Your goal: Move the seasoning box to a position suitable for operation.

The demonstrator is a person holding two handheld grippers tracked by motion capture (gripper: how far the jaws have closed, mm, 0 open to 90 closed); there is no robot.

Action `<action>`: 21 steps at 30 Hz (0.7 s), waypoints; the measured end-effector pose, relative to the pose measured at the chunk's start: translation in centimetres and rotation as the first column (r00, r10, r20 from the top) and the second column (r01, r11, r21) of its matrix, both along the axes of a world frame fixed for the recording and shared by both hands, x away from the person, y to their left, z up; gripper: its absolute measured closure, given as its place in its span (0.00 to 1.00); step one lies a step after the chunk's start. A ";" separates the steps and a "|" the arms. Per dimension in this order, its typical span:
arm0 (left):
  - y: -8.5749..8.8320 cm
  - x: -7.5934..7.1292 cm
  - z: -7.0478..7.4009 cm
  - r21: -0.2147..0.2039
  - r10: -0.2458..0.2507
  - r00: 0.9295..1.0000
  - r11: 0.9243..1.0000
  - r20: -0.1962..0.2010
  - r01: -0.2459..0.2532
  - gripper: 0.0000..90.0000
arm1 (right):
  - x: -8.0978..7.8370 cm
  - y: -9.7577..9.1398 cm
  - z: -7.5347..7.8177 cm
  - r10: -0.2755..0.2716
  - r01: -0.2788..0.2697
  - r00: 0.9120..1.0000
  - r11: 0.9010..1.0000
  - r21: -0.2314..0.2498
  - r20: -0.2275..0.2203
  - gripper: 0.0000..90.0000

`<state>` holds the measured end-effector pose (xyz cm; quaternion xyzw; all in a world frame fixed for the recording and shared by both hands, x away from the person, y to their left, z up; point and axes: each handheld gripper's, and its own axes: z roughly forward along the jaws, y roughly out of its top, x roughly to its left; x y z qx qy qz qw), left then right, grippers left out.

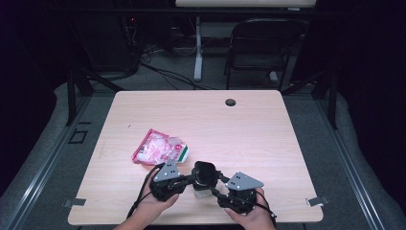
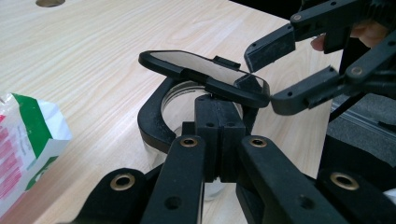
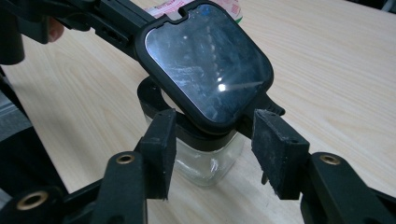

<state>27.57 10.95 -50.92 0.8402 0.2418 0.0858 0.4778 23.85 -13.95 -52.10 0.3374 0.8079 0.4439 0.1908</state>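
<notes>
Gripping the black rim of a glass jar (image 3: 210, 158), left gripper (image 1: 187, 180) jaws pinch tight; right gripper (image 3: 212, 147) jaws gape beside its raised lid (image 3: 208, 60), jar base hidden.

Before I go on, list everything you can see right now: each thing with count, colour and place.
jar: one, clear glass with black collar, near front edge of the table, between the grippers
hinged lid: one, black frame with clear pane, tilted open above the jar
snack packet: one, pink and white with green corner, left of the jar
table: one, light wood, round hole near far edge
chair: one, black, behind the table
left gripper: one, black, shut on the jar's black collar at the hinge
right gripper: one, black, open, a jaw on either side of the lid's front edge
hands: two, at bottom edge
</notes>
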 end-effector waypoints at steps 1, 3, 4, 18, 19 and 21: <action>0.0 0.0 0.0 0.000 0.000 1.000 1.000 0.000 0.000 1.00 | 0.0 0.0 0.0 0.000 0.000 1.000 1.000 0.000 0.000 0.55; -0.1 -0.1 0.1 -0.004 0.001 1.000 1.000 0.001 -0.001 1.00 | -0.1 0.3 -0.1 0.002 -0.002 1.000 1.000 -0.015 0.012 0.54; -0.1 -0.1 0.2 0.000 0.002 1.000 1.000 0.001 -0.002 1.00 | -0.1 0.7 -0.1 -0.001 0.001 1.000 1.000 -0.021 0.023 0.54; -0.4 -0.3 -0.1 0.019 -0.007 1.000 1.000 0.004 0.007 1.00 | -0.3 1.6 -0.2 -0.037 0.041 0.996 0.998 -0.041 0.086 0.58; -0.4 -0.3 -0.1 0.019 -0.007 1.000 1.000 0.004 0.007 1.00 | -0.3 1.6 -0.2 -0.037 0.041 0.996 0.998 -0.041 0.086 0.58; -0.4 -0.2 -0.3 0.028 -0.011 1.000 1.000 -0.004 0.011 1.00 | -0.3 1.5 -0.2 -0.037 0.041 0.996 0.998 -0.038 0.085 0.59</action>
